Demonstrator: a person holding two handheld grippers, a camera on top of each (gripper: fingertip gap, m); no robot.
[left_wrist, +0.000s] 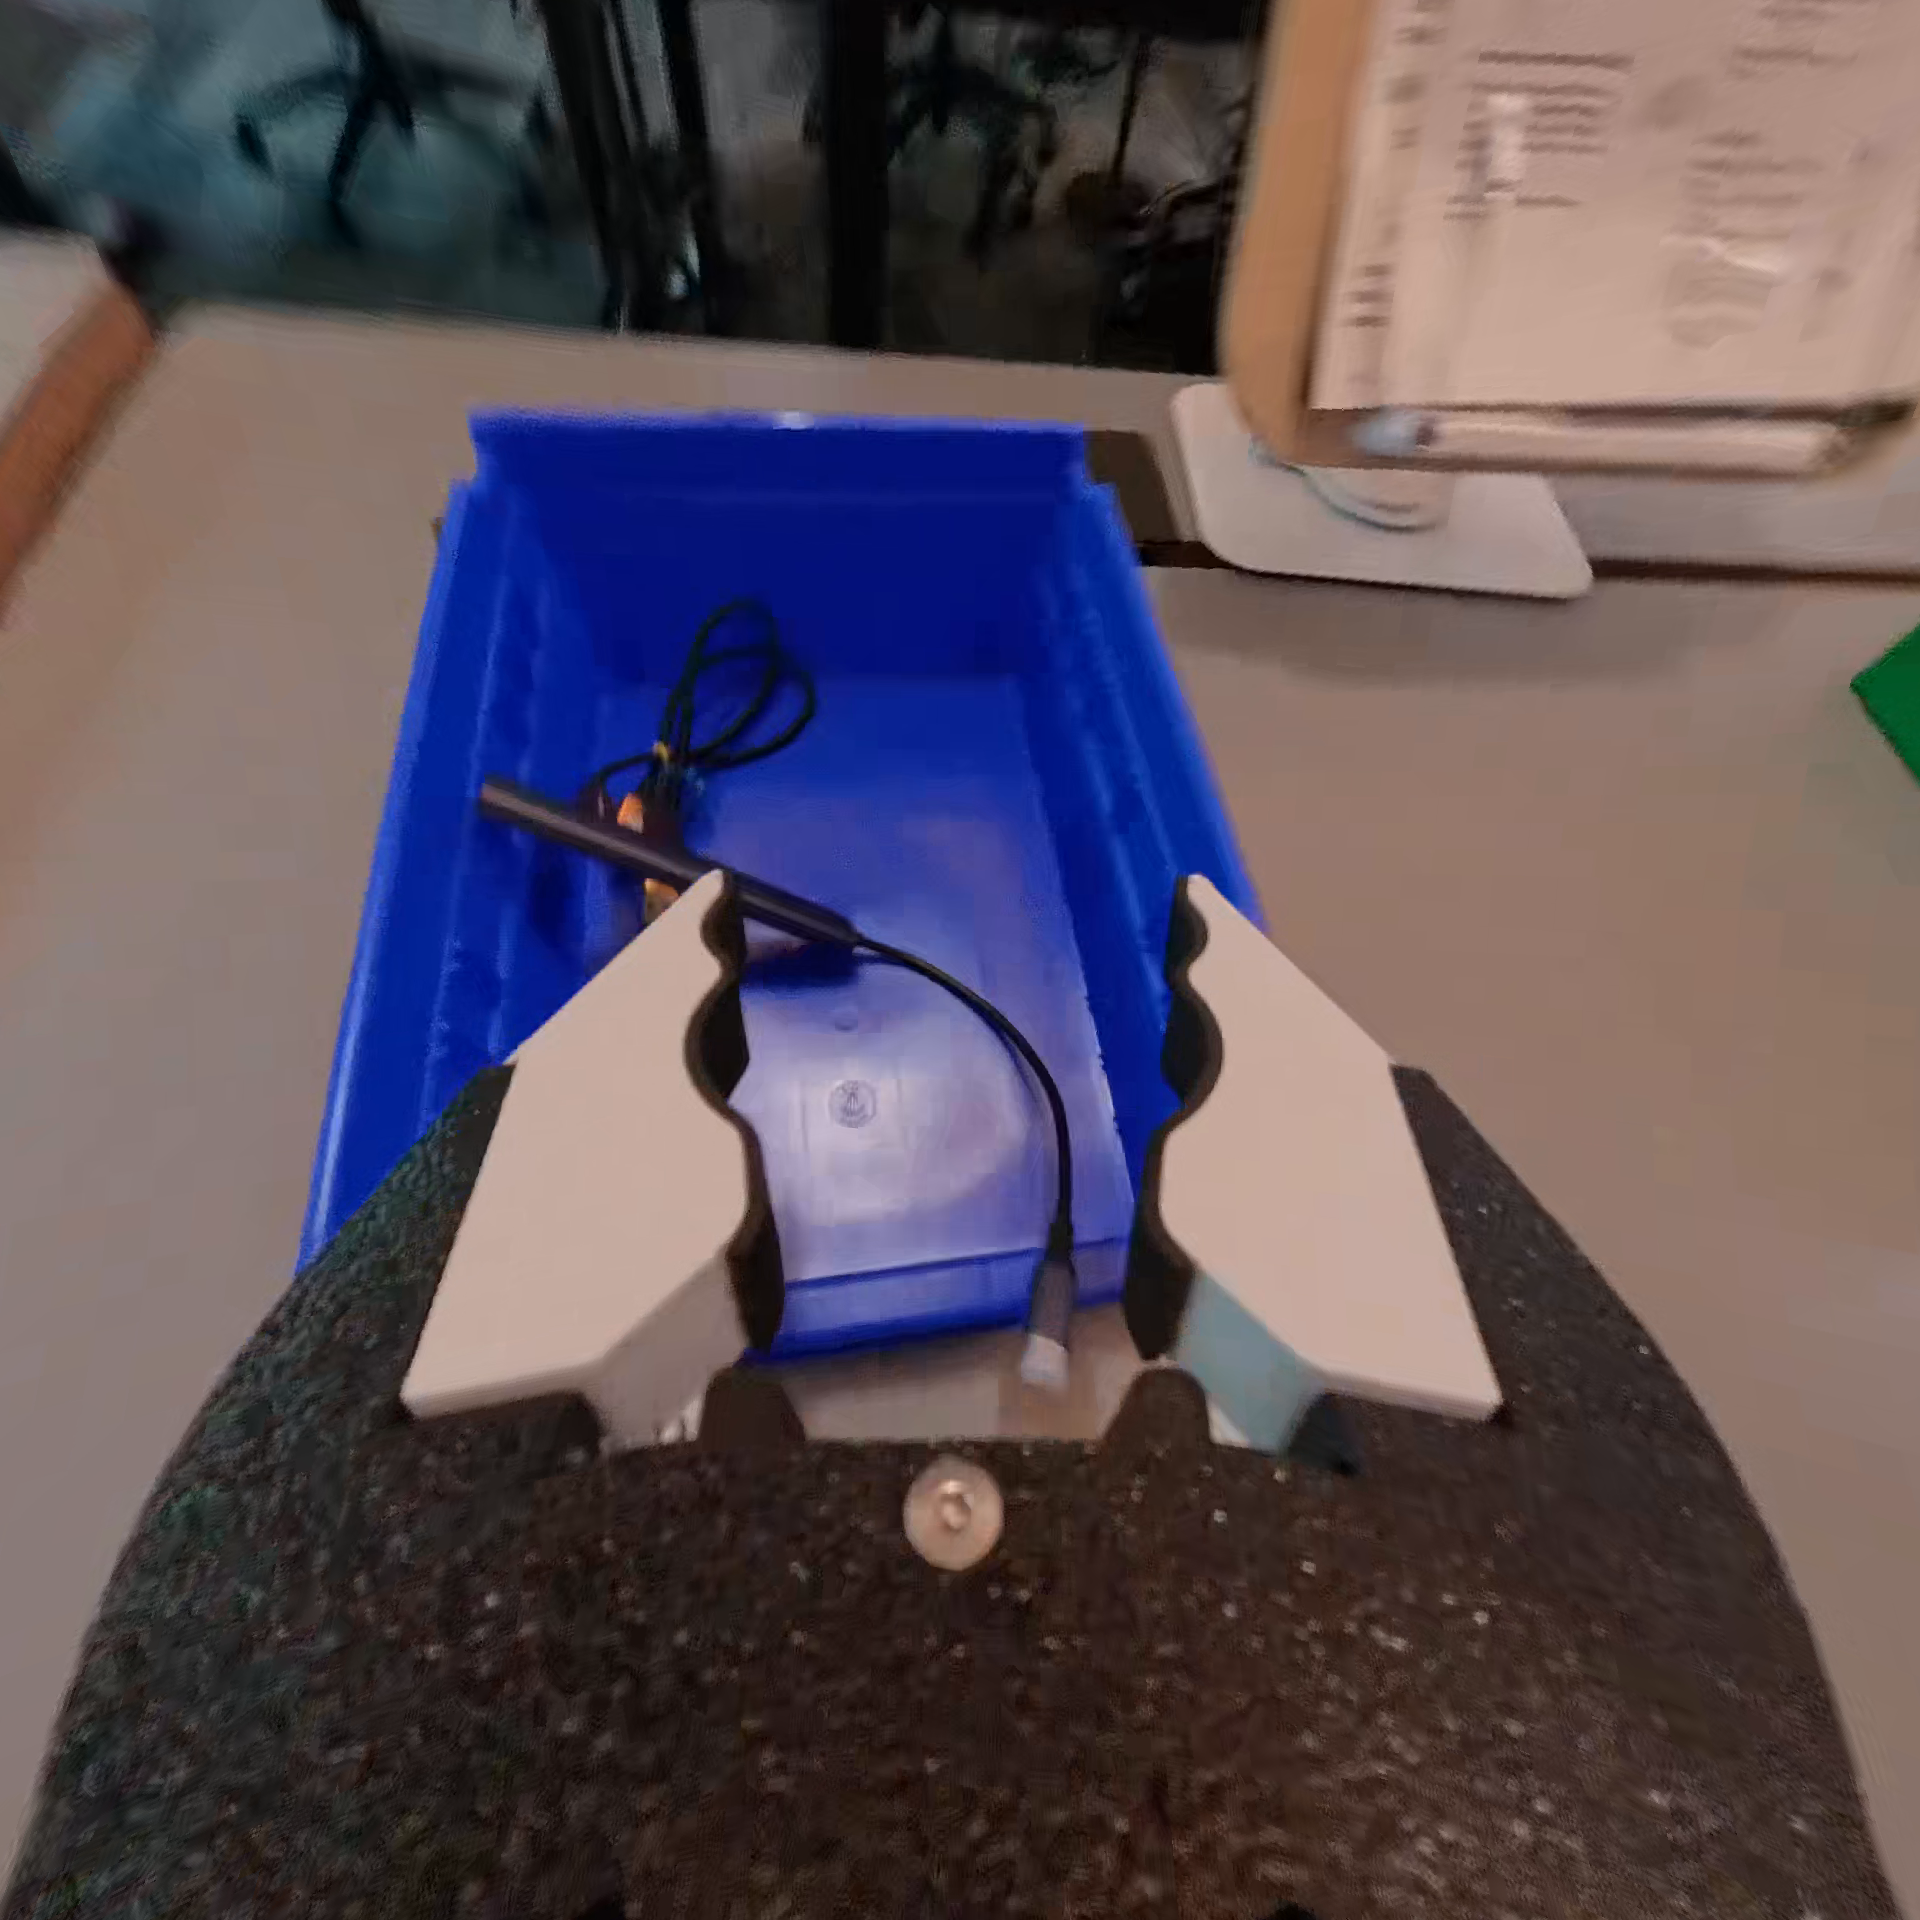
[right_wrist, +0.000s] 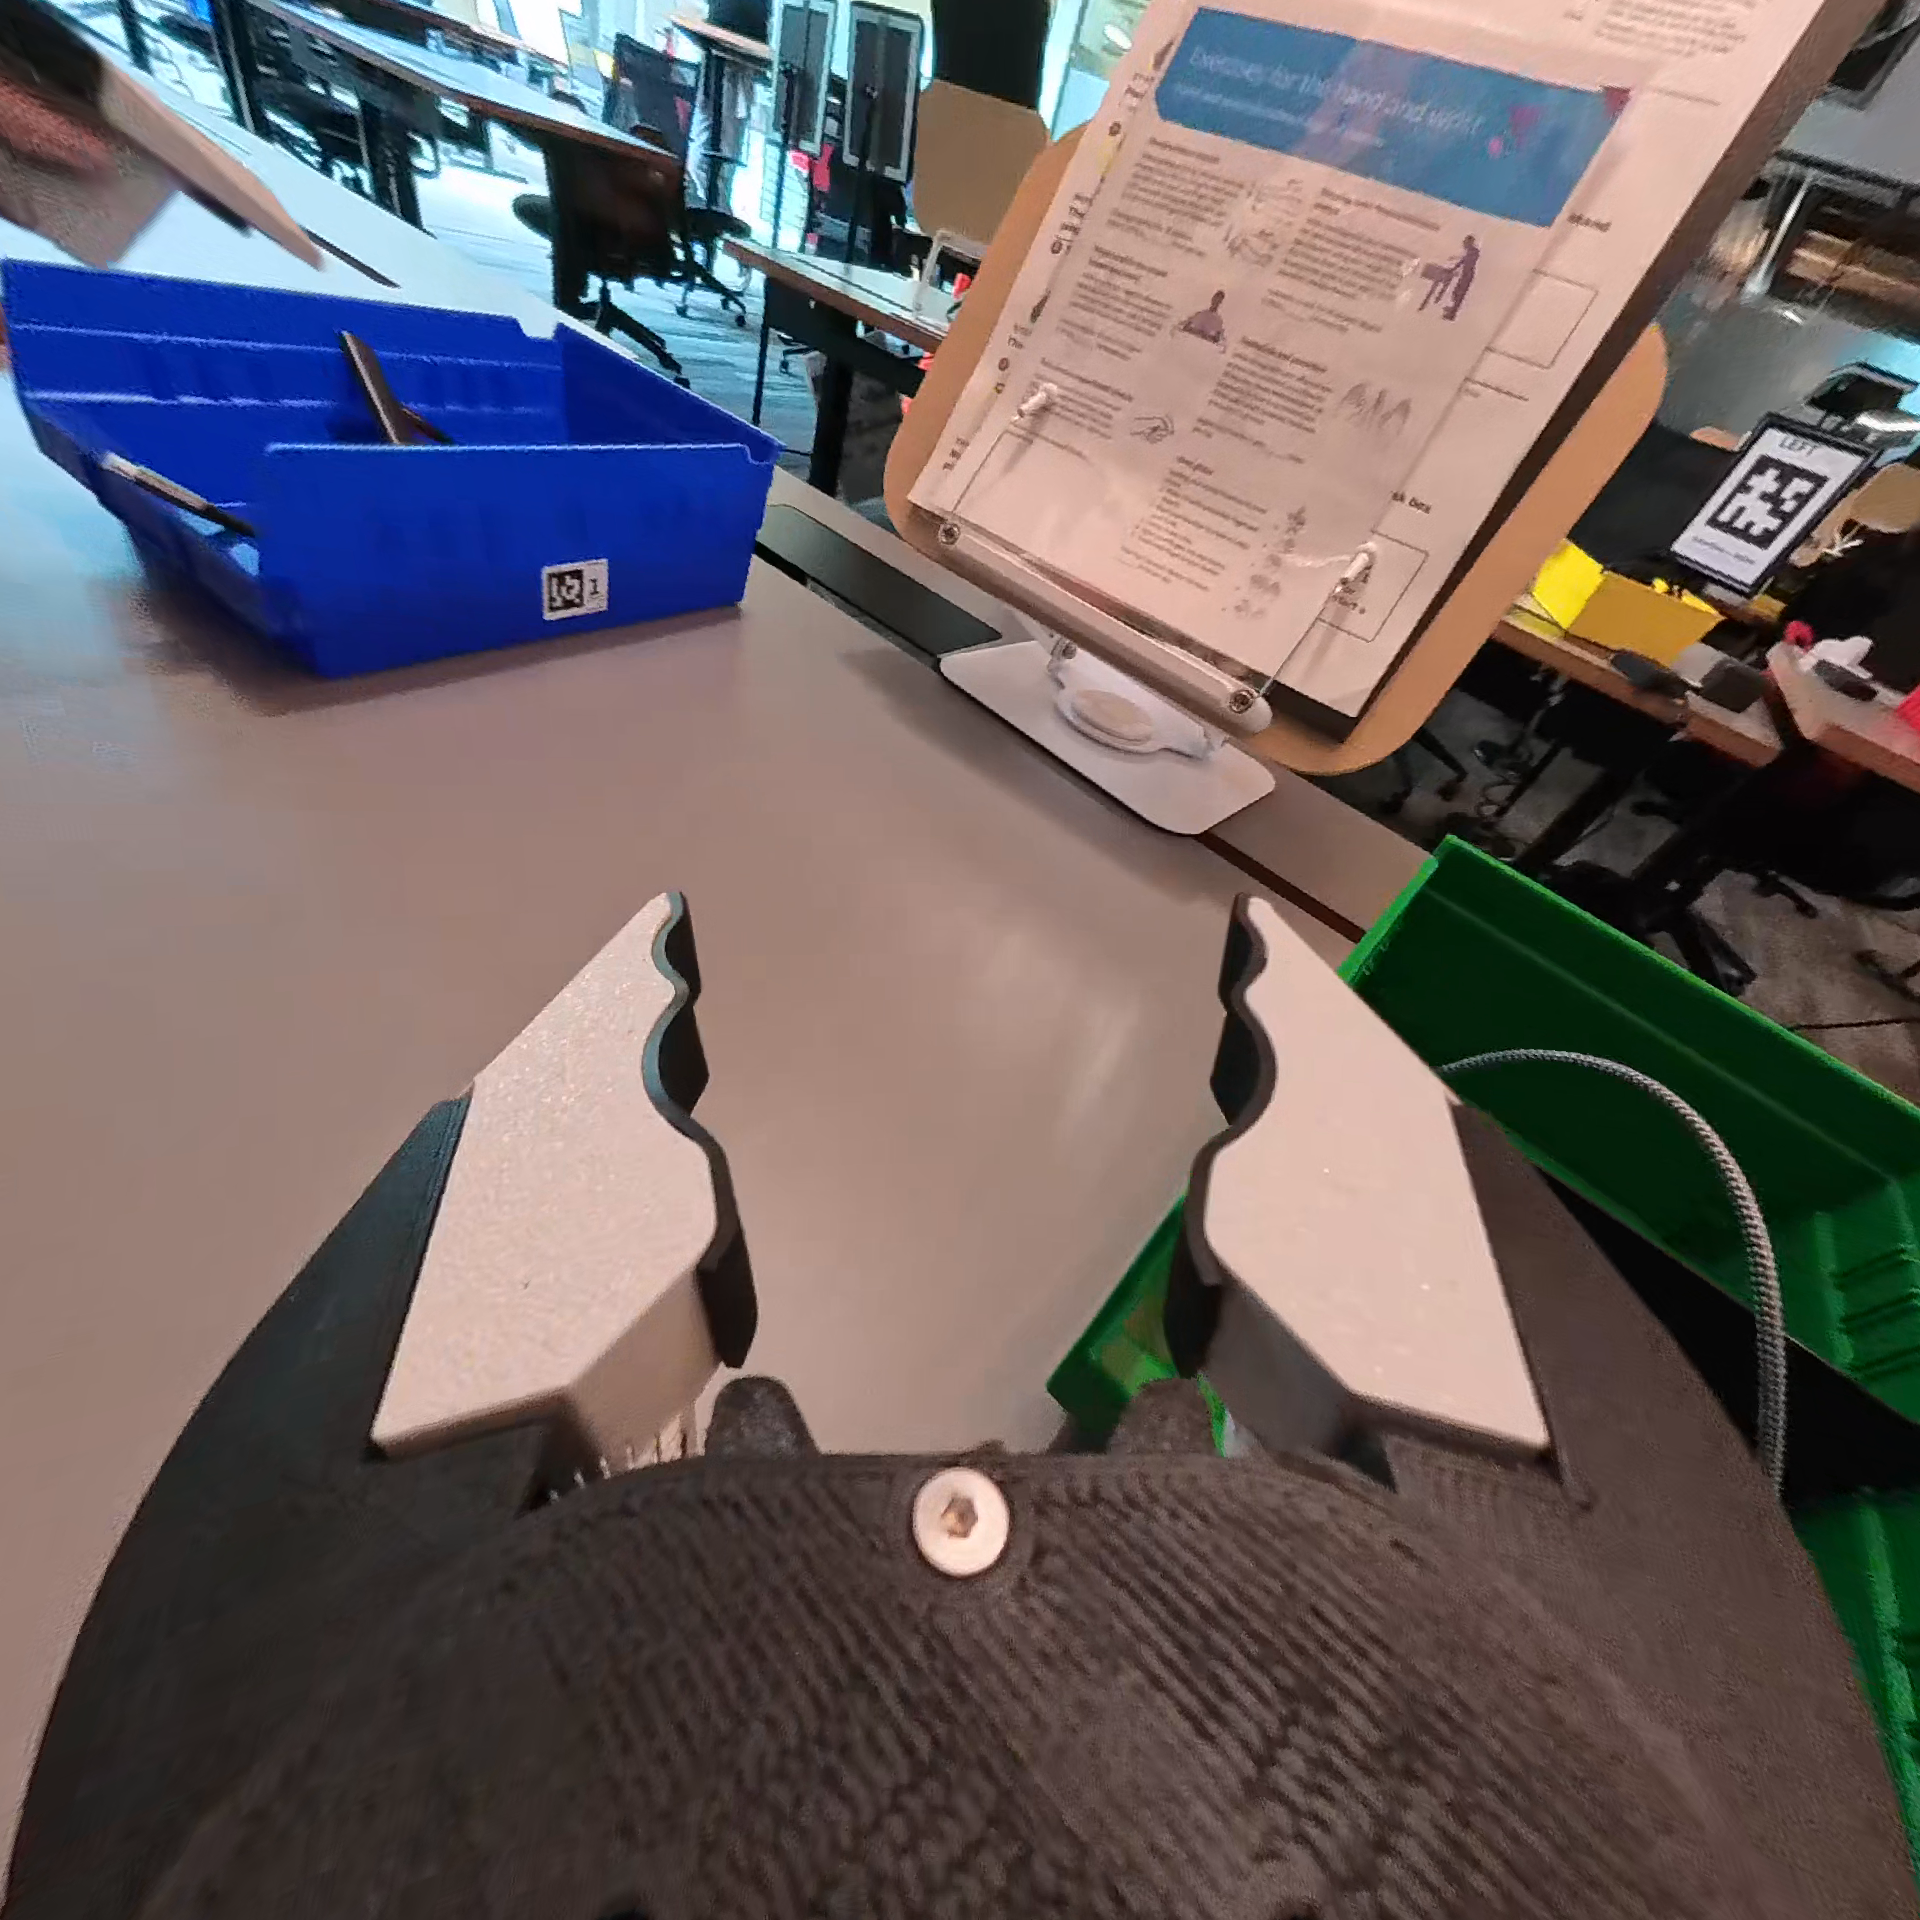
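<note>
Hovering over the near end of the blue bin (left_wrist: 790, 540), the left tongs (left_wrist: 951, 904) stand wide apart with nothing between them. Inside the bin lies a black pen-shaped probe (left_wrist: 665, 857), resting across a small coil of black wire (left_wrist: 743, 686) with orange bits near it. Its black cable (left_wrist: 1023, 1049) curves back over the bin floor and ends in a silvery plug (left_wrist: 1044, 1351) just past the bin's near wall, close beneath the tongs. That view is blurred, so finer detail is lost.

The right tongs (right_wrist: 961, 925) are likewise spread wide and empty, poised above the bare grey desk (right_wrist: 520, 883). Just to their right sits a green bin (right_wrist: 1662, 1060) with a braided grey cable (right_wrist: 1714, 1174) arching out of it. Farther off stands a document holder (right_wrist: 1278, 353) on a white base, carrying a printed sheet.

Anyone closing on the probe would, I'd judge, do best to grip its stiff body squarely rather than the limp cable, and to keep clear of the bin walls.
</note>
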